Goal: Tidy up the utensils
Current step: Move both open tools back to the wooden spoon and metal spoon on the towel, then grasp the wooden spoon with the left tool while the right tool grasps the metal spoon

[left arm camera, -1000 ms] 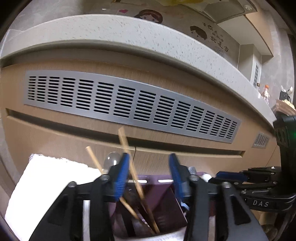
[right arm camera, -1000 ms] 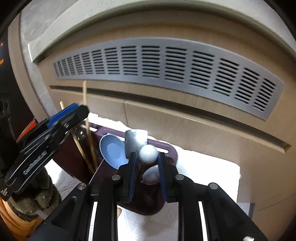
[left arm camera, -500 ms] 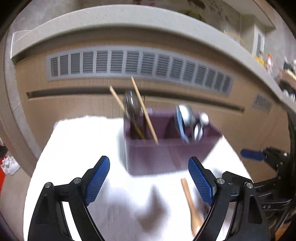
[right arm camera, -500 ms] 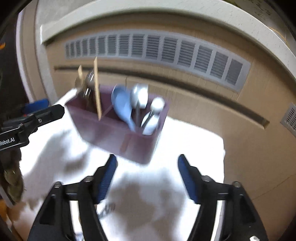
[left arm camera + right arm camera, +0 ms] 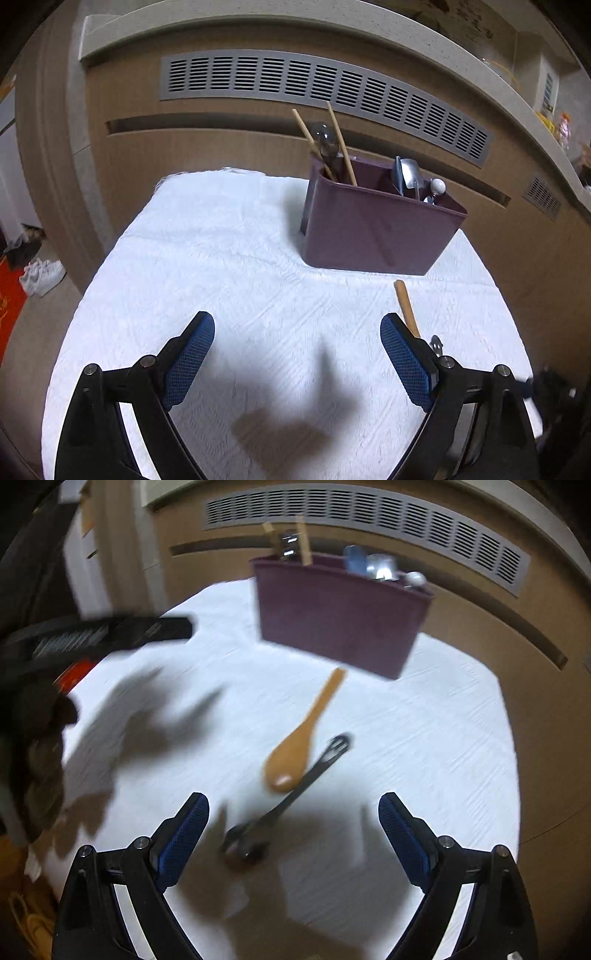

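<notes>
A purple utensil holder (image 5: 380,221) stands on a white cloth (image 5: 221,277). Two wooden chopsticks (image 5: 341,144) lean in its left compartment, and spoons (image 5: 408,175) stand in its right one. A wooden spoon (image 5: 306,738) and a dark metal utensil (image 5: 291,797) lie on the cloth in front of the holder (image 5: 340,616). My left gripper (image 5: 297,325) hovers over bare cloth, its jaws opening with nothing between them. My right gripper (image 5: 293,799) hangs above the dark utensil, its jaws also opening and the pads (image 5: 184,834) well clear of it. The picture is blurred.
A wood-panelled counter front with a grey vent grille (image 5: 325,85) rises right behind the cloth. White shoes (image 5: 40,277) sit on the floor at the left. The left gripper's body (image 5: 110,635) shows blurred at the left of the right wrist view.
Both grippers have drawn back from the holder and spread wide. The chopsticks and the white-ended utensil stay in the holder. The wooden spoon and dark utensil have come into view.
</notes>
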`<move>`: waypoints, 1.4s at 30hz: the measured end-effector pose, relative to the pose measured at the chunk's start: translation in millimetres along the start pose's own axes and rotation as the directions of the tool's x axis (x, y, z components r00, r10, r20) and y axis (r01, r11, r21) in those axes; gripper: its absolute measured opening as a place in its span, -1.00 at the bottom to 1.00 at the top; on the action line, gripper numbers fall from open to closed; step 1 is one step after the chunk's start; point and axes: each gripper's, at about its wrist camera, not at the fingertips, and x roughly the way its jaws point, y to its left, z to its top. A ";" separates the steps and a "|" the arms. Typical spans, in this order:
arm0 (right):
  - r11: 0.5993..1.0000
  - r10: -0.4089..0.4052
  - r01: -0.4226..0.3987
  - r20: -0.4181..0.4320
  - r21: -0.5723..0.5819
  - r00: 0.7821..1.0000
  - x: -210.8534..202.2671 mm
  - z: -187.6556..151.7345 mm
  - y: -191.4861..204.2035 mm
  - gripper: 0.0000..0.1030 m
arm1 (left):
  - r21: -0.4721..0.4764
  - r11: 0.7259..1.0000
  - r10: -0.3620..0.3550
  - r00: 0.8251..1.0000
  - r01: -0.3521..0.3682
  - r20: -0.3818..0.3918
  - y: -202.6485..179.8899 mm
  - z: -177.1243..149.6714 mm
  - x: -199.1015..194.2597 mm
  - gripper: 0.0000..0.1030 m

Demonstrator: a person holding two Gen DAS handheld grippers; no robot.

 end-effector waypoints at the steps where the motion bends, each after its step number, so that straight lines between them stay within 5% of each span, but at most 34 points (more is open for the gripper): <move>1: 1.000 -0.002 0.002 -0.006 -0.015 1.000 0.7 -3.5 5.6 0.75 | -0.002 1.000 -0.003 1.000 0.003 -0.002 -1.0 -0.7 -1.5 0.77; 5: 0.995 -0.071 0.068 -0.040 -0.069 0.997 11.4 -19.7 17.7 0.53 | 0.020 1.000 -0.009 1.000 0.009 -0.001 -10.0 -4.8 -9.6 0.79; 12: 0.984 -0.179 0.179 -0.017 -0.016 0.984 2.0 -34.5 -20.1 0.53 | 0.112 0.990 -0.083 0.996 0.086 -0.036 -44.9 -19.3 -7.9 0.80; 18: 0.972 -0.213 0.213 -0.012 0.100 0.977 -2.4 -45.3 -64.2 0.53 | 0.241 0.952 -0.160 0.979 0.187 -0.128 -92.3 -47.0 11.3 0.75; 23: 0.972 -0.153 0.151 -0.001 0.179 0.988 -5.4 -50.3 -82.1 0.53 | 0.258 0.951 -0.122 0.973 0.170 -0.194 -111.0 -59.6 33.8 0.34; 33: 0.971 -0.124 0.118 0.015 0.209 0.992 -2.7 -50.2 -85.4 0.54 | 0.310 0.950 0.016 0.980 0.048 -0.201 -130.0 -66.1 54.5 0.22; 37: 0.970 -0.130 0.124 0.014 0.208 0.991 -2.4 -50.0 -84.5 0.54 | 0.316 0.947 0.007 0.980 0.058 -0.200 -134.8 -66.0 54.1 0.00; 40: 0.971 -0.138 0.133 0.015 0.199 0.990 -2.6 -49.6 -83.0 0.54 | 0.329 0.941 -0.018 0.982 0.081 -0.190 -134.7 -69.3 49.6 -0.40; 42: 0.972 -0.146 0.140 0.019 0.191 0.989 -3.5 -49.9 -81.5 0.54 | 0.332 0.940 -0.020 0.986 0.075 -0.166 -133.3 -71.1 43.1 -0.40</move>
